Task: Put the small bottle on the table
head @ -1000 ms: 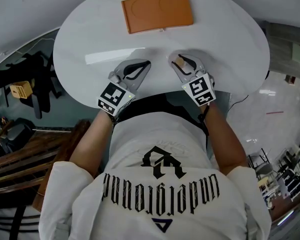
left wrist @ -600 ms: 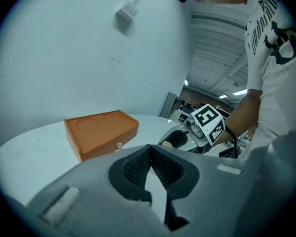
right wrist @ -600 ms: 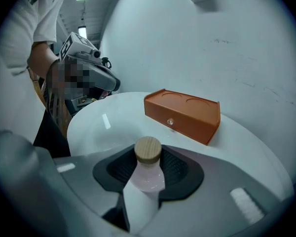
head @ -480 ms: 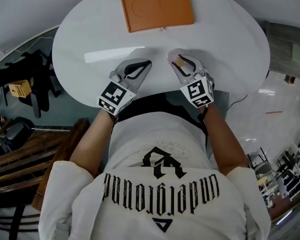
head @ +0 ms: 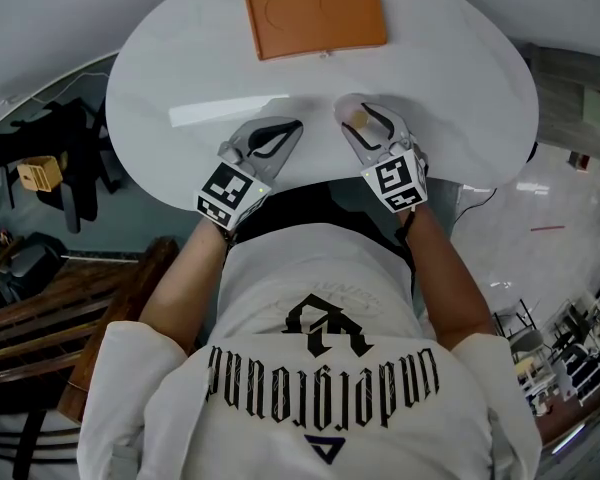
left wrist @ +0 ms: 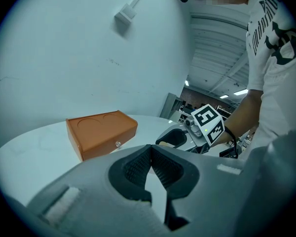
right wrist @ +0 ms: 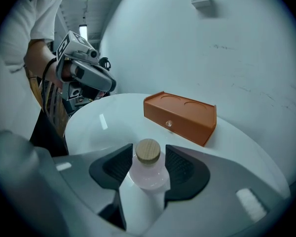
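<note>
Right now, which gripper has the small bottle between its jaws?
The right gripper: its jaws have just been opening around the small bottle; the left gripper is shut, empty.

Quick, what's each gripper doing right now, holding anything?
Left gripper: jaws closed, empty.
Right gripper: jaws open, just been opening; small bottle stands loose between them.

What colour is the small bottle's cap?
The cap is light wooden tan; right gripper view shows it best.
</note>
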Available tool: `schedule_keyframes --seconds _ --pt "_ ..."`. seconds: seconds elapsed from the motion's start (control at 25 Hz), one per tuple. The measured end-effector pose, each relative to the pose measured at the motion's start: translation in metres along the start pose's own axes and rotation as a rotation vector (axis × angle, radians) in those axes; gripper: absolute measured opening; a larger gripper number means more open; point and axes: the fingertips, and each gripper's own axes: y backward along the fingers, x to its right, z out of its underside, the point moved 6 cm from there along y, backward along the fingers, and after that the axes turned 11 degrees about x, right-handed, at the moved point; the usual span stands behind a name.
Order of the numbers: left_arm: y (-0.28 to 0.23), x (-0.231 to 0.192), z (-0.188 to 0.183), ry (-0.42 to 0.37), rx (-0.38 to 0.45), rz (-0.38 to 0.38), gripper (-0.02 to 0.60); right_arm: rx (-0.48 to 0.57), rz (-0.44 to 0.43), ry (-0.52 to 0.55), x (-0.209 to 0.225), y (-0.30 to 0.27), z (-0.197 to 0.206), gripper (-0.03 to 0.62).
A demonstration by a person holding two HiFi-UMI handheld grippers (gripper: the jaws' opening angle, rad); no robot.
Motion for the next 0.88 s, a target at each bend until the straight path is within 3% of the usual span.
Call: schedule_keyframes --seconds 0.24,0.56,0.88 --pt "0.008 0.018 0.001 -0.015 -0.010 0.003 0.008 0.042 0.018 0.011 -0.005 0.019 -0.008 0.209" --pt "0.020 0.044 -0.020 -0.068 0.049 -0.014 0.008 0.110 0.037 0.016 -0.014 0.055 -0.028 0.206" --pt "0.024 0.089 -0.051 -0.170 0.106 0.009 0.008 0.236 0.066 0.023 -0.017 0.110 -0.070 0.179"
